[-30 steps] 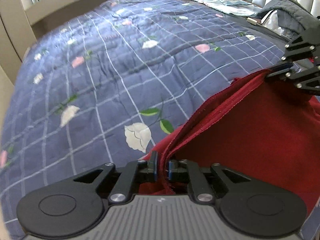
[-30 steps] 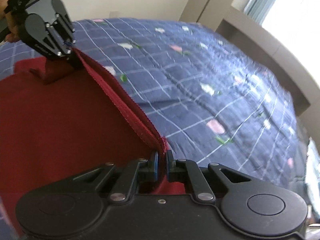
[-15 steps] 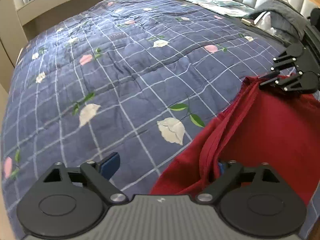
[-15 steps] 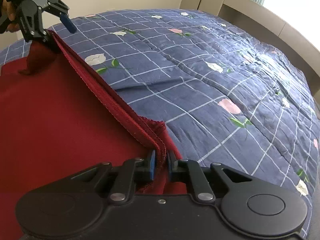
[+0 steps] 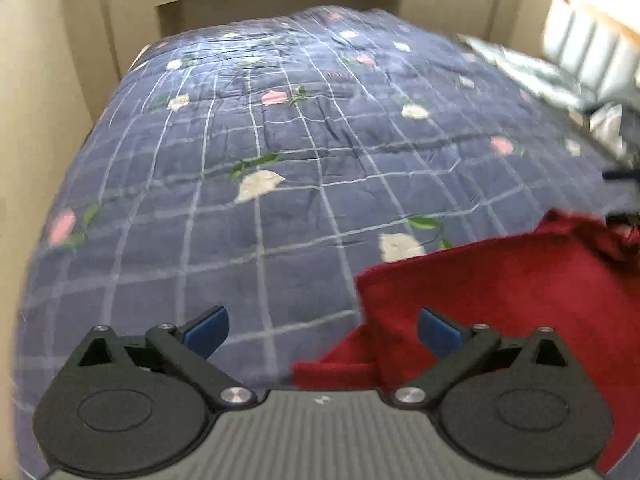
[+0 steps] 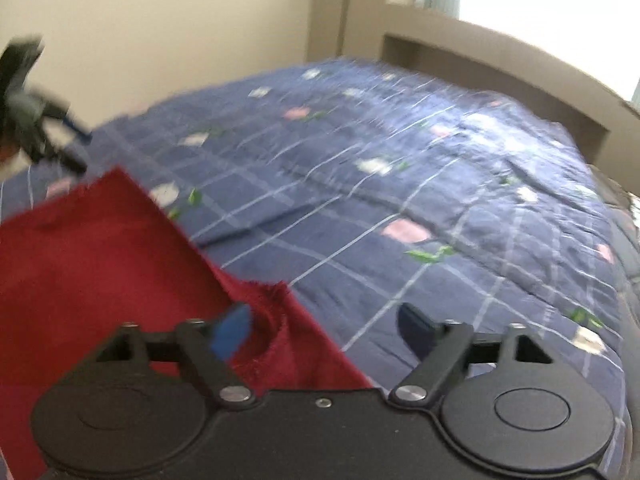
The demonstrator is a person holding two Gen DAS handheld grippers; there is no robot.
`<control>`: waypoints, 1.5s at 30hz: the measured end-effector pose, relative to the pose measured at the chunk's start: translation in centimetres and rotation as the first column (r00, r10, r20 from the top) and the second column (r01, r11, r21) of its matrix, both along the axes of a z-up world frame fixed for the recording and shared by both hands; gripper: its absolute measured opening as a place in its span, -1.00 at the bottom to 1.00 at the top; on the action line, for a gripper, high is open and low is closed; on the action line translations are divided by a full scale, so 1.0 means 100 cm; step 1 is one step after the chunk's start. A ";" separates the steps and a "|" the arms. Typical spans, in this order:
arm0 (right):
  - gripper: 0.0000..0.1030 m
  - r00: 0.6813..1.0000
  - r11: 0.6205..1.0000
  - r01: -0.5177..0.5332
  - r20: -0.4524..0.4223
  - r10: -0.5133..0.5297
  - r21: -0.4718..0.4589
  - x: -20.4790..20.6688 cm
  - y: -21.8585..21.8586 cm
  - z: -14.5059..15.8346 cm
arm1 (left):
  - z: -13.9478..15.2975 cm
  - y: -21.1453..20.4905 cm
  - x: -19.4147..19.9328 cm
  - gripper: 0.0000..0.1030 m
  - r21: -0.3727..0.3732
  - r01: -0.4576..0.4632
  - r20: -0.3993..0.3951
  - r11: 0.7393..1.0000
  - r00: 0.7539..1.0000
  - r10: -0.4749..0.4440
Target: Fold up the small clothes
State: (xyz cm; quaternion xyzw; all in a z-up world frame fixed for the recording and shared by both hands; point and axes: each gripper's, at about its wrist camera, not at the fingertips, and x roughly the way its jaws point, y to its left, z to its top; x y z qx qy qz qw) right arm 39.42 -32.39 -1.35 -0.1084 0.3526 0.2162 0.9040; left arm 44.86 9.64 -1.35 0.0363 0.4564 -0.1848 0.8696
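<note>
A dark red garment (image 5: 500,300) lies flat on the blue floral bedspread (image 5: 280,152), in the lower right of the left wrist view. My left gripper (image 5: 323,328) hangs over its left edge with jaws opening wide; the cloth's edge sits between the pads, untouched. In the right wrist view the red garment (image 6: 92,260) fills the lower left. My right gripper (image 6: 325,328) has its jaws opening over the frayed corner, and the left pad (image 6: 234,332) stands clear of the cloth. The left gripper (image 6: 36,132) shows blurred at the far corner.
The bedspread (image 6: 440,208) stretches far beyond the garment. A padded headboard (image 5: 580,52) and light-coloured clothes (image 5: 532,76) are at the upper right of the left wrist view. A beige wall (image 6: 180,32) and a bed-frame ledge (image 6: 500,64) border the bed.
Both grippers were shut on the raised red hem; each has let go and spread its jaws. The hem has dropped flat onto the bed, and both views have swung and blurred.
</note>
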 end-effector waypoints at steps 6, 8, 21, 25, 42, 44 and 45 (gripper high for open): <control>0.91 0.998 0.996 -0.051 0.052 0.047 0.067 -0.049 -0.011 -0.001 | -0.029 -0.006 -0.030 0.99 -0.190 -0.183 -0.011 0.965 0.983 0.184; 0.91 0.995 0.996 -0.080 0.058 0.077 0.046 -0.061 -0.005 -0.010 | -0.041 -0.009 -0.040 0.99 -0.201 -0.258 0.010 0.945 0.964 0.265; 0.92 0.914 0.925 0.379 0.157 -0.373 -0.009 -0.038 -0.041 -0.038 | -0.063 -0.037 -0.061 1.00 -0.041 -0.271 0.191 0.962 0.943 0.274; 0.92 0.887 0.887 0.455 0.125 -0.444 -0.080 -0.034 -0.052 -0.054 | -0.065 -0.037 -0.062 1.00 -0.038 -0.270 0.194 0.962 0.942 0.273; 0.99 0.937 0.946 0.301 0.221 -0.270 -0.122 -0.059 0.020 -0.011 | -0.014 -0.001 -0.122 0.99 -0.214 -0.374 0.188 0.903 0.891 0.413; 0.99 0.952 0.952 0.262 0.204 -0.229 -0.156 -0.050 0.042 -0.017 | -0.009 0.003 -0.143 0.99 -0.208 -0.404 0.198 0.891 0.875 0.443; 0.99 0.956 0.949 0.255 0.198 -0.218 -0.185 -0.044 0.052 -0.021 | -0.007 0.005 -0.153 0.99 -0.207 -0.414 0.201 0.886 0.868 0.453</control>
